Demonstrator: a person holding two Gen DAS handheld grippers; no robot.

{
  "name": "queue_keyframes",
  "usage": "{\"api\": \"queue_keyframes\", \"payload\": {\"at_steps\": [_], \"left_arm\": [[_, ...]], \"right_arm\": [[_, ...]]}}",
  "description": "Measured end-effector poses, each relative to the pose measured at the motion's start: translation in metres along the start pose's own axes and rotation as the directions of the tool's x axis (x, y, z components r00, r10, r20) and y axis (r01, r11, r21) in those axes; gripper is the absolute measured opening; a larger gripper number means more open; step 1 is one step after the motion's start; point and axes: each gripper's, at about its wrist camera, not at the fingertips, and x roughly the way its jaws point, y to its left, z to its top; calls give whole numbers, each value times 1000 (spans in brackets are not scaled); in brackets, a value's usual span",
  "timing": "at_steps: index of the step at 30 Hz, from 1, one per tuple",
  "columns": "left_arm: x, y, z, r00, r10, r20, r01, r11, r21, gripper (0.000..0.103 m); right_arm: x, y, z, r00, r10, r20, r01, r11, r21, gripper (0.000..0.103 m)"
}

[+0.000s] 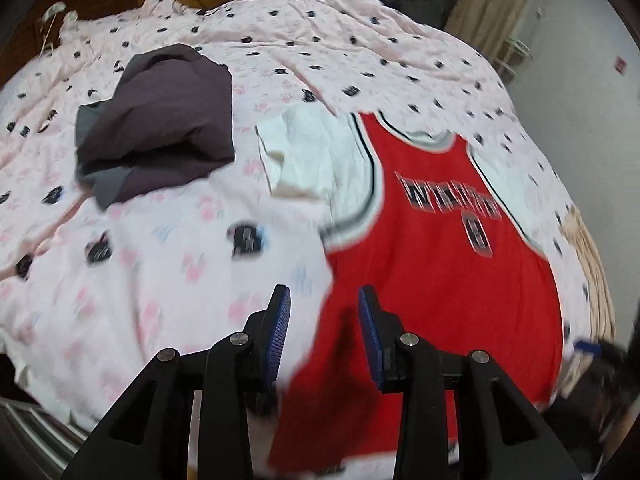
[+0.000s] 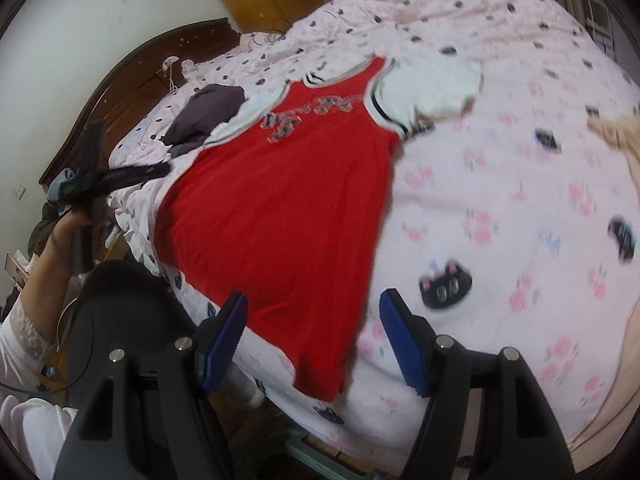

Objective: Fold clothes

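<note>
Left wrist view gave me the left gripper (image 1: 324, 312) with its jaws apart and nothing between them, hovering over the jersey's (image 1: 440, 248) lower left edge. The jersey lay flat on the bed (image 1: 160, 272), a white shirt (image 1: 312, 152) under its shoulders, a dark garment (image 1: 160, 124) at ten o'clock (blurred). My right gripper (image 2: 314, 316) gaped too, above the hem.
</note>
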Motion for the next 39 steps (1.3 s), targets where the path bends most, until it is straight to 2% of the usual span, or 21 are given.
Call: {"api": "queue_keyframes", "payload": {"at_steps": [2, 4, 7, 9, 11, 15, 20, 28, 32, 34, 35, 38, 39], "left_arm": [[16, 7, 17, 1000, 2, 5, -2, 998, -55, 31], [30, 16, 33, 999, -28, 18, 30, 994, -108, 31], [57, 30, 51, 999, -32, -13, 29, 982, -185, 31], [73, 40, 55, 998, -48, -47, 35, 968, -247, 31], [84, 50, 54, 994, -97, -52, 76, 945, -318, 31], [90, 61, 50, 986, -165, -24, 143, 911, -386, 31], [90, 72, 54, 969, -245, 21, 229, 868, -441, 31], [94, 72, 50, 957, -290, -22, 243, 838, -490, 31], [95, 71, 48, 951, -308, -21, 255, 822, -508, 31], [97, 71, 50, 946, -325, -2, 278, 812, -513, 31], [98, 71, 50, 945, -327, 4, 282, 810, -515, 30], [102, 73, 49, 944, -331, 17, 289, 797, -531, 12], [103, 74, 48, 943, -331, 20, 289, 791, -540, 11]], "right_arm": [[-2, 14, 15, 1000, -8, 1, 8, 999, -41, 70], [0, 31, 33, 1000, -18, 3, 18, 996, -87, 70], [7, 57, 61, 1000, -19, 9, 20, 989, -149, 70], [16, 75, 82, 1000, -11, 5, 11, 982, -187, 70], [26, 90, 100, 1000, -4, -2, 4, 977, -215, 70], [50, 118, 133, 1000, 20, -14, -23, 967, -254, 70], [81, 138, 152, 998, 53, -30, -59, 967, -249, 70], [111, 132, 174, 995, 82, -60, -91, 981, -171, 70], [124, 126, 203, 997, 51, -64, -58, 990, -128, 70], [135, 129, 223, 997, 8, -79, -18, 991, -130, 70], [142, 131, 235, 996, -20, -92, 8, 991, -136, 70], [160, 138, 261, 990, -50, -128, 33, 991, -132, 70], [168, 139, 271, 988, -56, -143, 39, 992, -124, 70]]}}
